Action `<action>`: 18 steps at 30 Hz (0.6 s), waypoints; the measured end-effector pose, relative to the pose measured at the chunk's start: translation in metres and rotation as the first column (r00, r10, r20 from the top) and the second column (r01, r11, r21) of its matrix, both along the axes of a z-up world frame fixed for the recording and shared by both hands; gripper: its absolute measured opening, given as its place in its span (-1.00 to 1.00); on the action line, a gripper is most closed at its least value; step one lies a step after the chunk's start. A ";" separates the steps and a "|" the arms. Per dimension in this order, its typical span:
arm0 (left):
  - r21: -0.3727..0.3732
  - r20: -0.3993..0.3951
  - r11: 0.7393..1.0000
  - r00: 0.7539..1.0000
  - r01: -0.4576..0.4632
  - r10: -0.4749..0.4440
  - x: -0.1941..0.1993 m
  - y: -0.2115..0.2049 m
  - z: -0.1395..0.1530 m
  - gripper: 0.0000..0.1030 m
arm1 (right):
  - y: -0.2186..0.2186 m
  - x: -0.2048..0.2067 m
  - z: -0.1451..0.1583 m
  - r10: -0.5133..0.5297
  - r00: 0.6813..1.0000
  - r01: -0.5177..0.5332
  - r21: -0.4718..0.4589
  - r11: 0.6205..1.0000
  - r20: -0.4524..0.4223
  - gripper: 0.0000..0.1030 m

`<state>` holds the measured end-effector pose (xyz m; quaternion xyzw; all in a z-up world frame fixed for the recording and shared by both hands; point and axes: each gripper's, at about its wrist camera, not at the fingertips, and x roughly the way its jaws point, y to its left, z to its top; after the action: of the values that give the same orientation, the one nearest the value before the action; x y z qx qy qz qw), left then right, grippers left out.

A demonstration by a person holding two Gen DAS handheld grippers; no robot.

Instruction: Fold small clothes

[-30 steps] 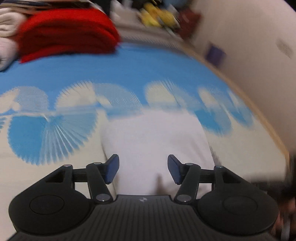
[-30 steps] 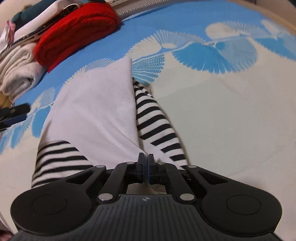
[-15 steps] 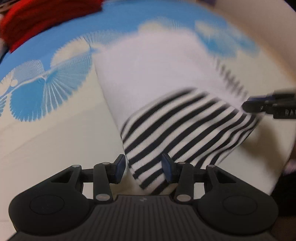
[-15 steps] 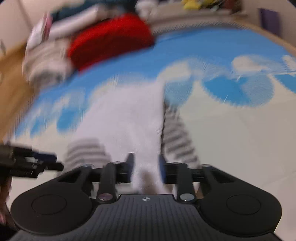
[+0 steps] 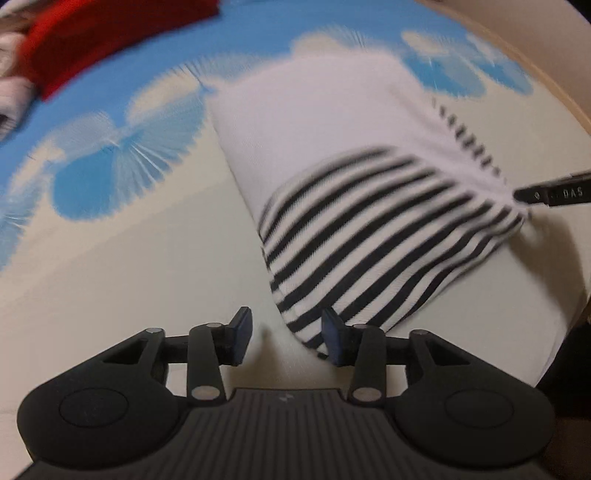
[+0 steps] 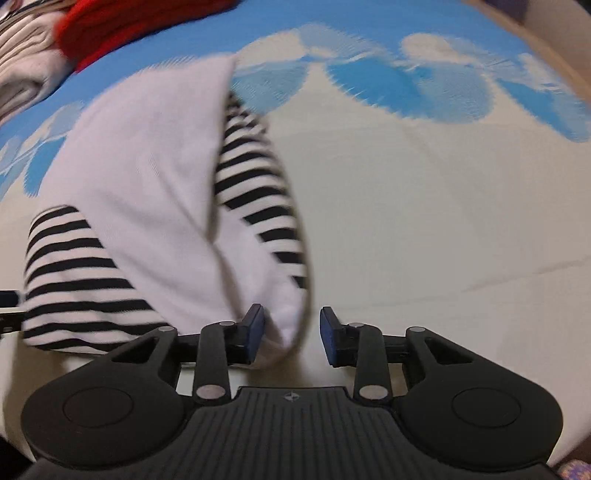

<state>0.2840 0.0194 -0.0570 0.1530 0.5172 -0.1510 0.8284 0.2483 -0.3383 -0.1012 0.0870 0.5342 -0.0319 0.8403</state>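
Note:
A small white top (image 5: 314,122) with black-and-white striped sleeves lies on the blue and cream bedspread (image 5: 129,240). One striped sleeve (image 5: 369,229) is folded across the white body. My left gripper (image 5: 287,328) hovers at that sleeve's cuff; its jaws are opening, with the cuff's corner just inside the right pad and not pinched. My right gripper (image 6: 292,328) is open over the garment's near white corner (image 6: 284,314), which lies between the pads but is not pressed. The other striped sleeve (image 6: 258,177) runs along the garment's right side. A right gripper finger (image 5: 546,194) shows beside the folded sleeve.
A folded red cloth (image 6: 140,26) and a stack of pale folded clothes (image 6: 22,62) sit at the far left of the bed. A wooden edge (image 5: 554,74) and a wall run along the right side. Cream bedspread (image 6: 443,221) stretches to the right of the garment.
My right gripper, shut on the garment's near edge a second ago, has opened and let it go. My left gripper has moved back from the white body to the striped cuff.

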 end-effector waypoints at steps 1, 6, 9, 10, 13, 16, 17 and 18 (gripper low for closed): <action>-0.016 0.048 0.999 0.998 -0.036 0.036 -0.009 -0.001 0.015 0.26 | -0.003 -0.004 0.008 -0.015 1.000 0.015 -0.015 1.000 0.021 -0.26; -0.080 0.278 0.985 0.946 -0.152 0.169 -0.062 -0.016 0.071 0.99 | -0.008 -0.044 0.075 -0.033 0.966 0.050 -0.058 0.997 0.257 0.63; -0.107 0.296 0.967 0.922 -0.230 0.251 -0.085 -0.022 0.085 0.99 | 0.001 -0.069 0.109 -0.001 0.930 0.035 -0.084 0.996 0.368 0.98; -0.129 0.288 0.960 0.917 -0.249 0.277 -0.092 -0.023 0.089 0.99 | 0.006 -0.081 0.118 0.020 0.917 0.017 -0.090 0.996 0.399 0.98; -0.168 0.276 0.944 0.906 -0.283 0.320 -0.111 -0.023 0.092 0.99 | 0.019 -0.113 0.131 0.072 0.892 -0.022 -0.116 0.993 0.447 0.98; -0.196 0.269 0.929 0.894 -0.313 0.358 -0.134 -0.024 0.097 0.99 | 0.029 -0.135 0.139 0.046 0.878 0.021 -0.135 0.991 0.477 0.98; -0.206 0.270 0.922 0.887 -0.328 0.375 -0.144 -0.024 0.097 0.99 | 0.031 -0.144 0.141 0.032 0.869 0.034 -0.125 0.992 0.494 0.98; -0.212 0.269 0.918 0.883 -0.336 0.386 -0.153 -0.024 0.096 0.99 | 0.037 -0.152 0.146 0.023 0.862 0.039 -0.112 0.993 0.507 0.98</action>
<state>0.1314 -0.0045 0.0395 0.0088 0.3886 -0.0089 0.9213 0.0964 -0.3010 0.0448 0.0446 0.2913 -0.0428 0.9546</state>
